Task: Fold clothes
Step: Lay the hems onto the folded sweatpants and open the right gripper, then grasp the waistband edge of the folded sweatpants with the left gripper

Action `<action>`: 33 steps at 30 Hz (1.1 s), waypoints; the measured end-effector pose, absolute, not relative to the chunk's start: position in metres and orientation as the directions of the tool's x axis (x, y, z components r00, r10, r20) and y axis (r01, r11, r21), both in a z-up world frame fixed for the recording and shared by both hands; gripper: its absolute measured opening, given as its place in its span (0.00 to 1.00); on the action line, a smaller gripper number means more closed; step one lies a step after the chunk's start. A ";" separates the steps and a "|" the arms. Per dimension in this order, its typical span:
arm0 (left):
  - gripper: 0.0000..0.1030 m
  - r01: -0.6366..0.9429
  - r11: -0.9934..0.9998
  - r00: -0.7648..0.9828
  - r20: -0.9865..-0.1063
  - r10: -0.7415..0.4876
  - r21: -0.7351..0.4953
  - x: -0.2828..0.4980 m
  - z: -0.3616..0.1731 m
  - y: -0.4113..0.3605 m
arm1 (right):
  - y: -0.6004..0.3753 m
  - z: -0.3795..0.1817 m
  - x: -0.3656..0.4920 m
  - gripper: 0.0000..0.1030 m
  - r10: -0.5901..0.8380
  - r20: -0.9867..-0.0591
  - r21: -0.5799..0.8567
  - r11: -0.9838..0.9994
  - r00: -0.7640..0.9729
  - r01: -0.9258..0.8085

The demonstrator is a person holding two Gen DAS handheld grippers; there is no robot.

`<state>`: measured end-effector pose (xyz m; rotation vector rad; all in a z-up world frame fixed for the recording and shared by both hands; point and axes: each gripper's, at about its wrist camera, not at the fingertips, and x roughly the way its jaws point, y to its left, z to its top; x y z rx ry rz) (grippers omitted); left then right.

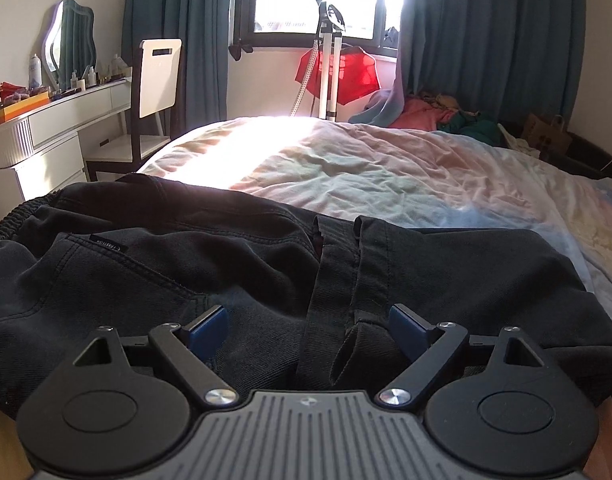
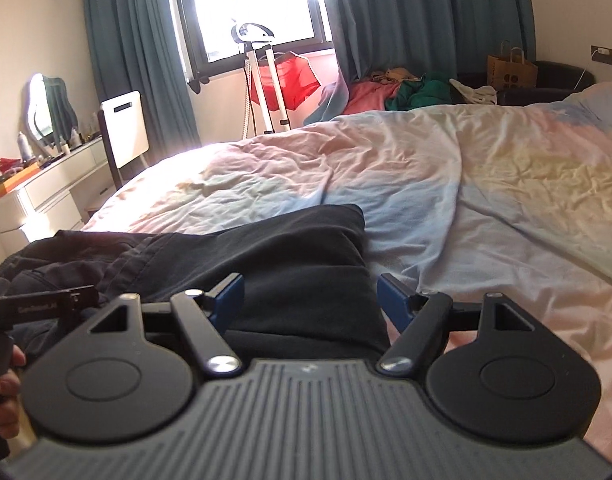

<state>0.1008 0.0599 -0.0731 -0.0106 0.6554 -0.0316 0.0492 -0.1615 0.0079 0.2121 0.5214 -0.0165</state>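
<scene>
Trousers (image 1: 266, 264) lie doubled over at the near edge of the bed (image 1: 386, 168), partly folded I judge, with my left gripper (image 1: 308, 320) and right gripper (image 2: 310, 292) both gaping, holding nothing.

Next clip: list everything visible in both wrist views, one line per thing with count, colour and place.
trousers: one, black, folded on the near edge of the bed
duvet: one, pastel pink, blue and yellow, spread over the bed
chair: one, white back, beside the dressing table
dressing table: one, white, left wall, cluttered with bottles
mirror: one, wavy frame, on that table
garment steamer: one, white poles, under the window
red garment: one, hanging on the steamer
clothes pile: pink and green, far side
paper bag: one, brown, far right
curtains: teal, flanking the window
left gripper: open, over the trousers
right gripper: open, astride the trousers' right edge
</scene>
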 end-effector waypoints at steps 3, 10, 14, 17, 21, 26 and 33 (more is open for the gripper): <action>0.88 0.019 1.000 0.770 -0.638 -0.024 -0.014 0.104 -0.080 0.061 | -0.159 -0.007 0.056 0.73 0.045 -0.547 0.210 0.974 0.836 0.085; 0.89 0.023 0.999 0.773 -0.634 -0.037 -0.031 0.099 -0.079 0.065 | -0.156 -0.017 0.059 0.75 0.049 -0.582 0.218 0.971 0.812 0.097; 0.89 0.019 0.999 0.828 -0.560 -0.032 -0.031 0.084 -0.053 0.074 | -0.157 -0.017 0.061 0.75 0.046 -0.585 0.223 0.969 0.809 0.106; 0.89 -0.009 0.997 0.860 -0.509 -0.034 -0.082 0.070 -0.026 0.099 | -0.158 -0.018 0.061 0.75 0.049 -0.585 0.225 0.969 0.810 0.104; 0.90 -0.166 0.960 0.830 -0.558 0.014 -0.223 0.063 -0.006 0.169 | -0.158 -0.017 0.059 0.74 0.044 -0.584 0.218 0.970 0.811 0.104; 0.93 -0.401 0.823 0.761 -0.647 0.055 -0.402 0.053 0.003 0.265 | -0.160 -0.016 0.061 0.74 0.027 -0.587 0.219 0.968 0.809 0.126; 0.93 -0.481 0.598 0.744 -0.659 -0.108 -0.641 0.041 -0.049 0.343 | -0.163 -0.018 0.063 0.75 0.027 -0.585 0.241 0.960 0.811 0.142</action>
